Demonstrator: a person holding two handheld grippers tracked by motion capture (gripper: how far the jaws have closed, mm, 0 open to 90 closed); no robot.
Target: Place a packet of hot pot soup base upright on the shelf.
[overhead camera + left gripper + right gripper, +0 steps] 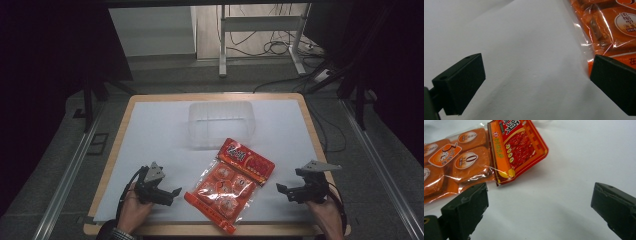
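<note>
High view: my left hand-held gripper and my right hand-held gripper rest low over the white sheet near the desk's front edge, both released and grasping nothing. The orange snack packet lies flat between them, running from the front edge back toward the middle of the desk. A clear plastic tub stands behind the packet, toward the far edge, well apart from both tools.

Left gripper view: my jaws stand wide apart over bare white sheet, pads touching nothing. The packet's clear-sealed edge lies just beside one jaw, outside the gap.

Right gripper view: my jaws are spread wide over the sheet, empty. The packet, red header nearest the gap, lies just beyond one jaw; whether that jaw touches the wrapper I cannot tell.
</note>
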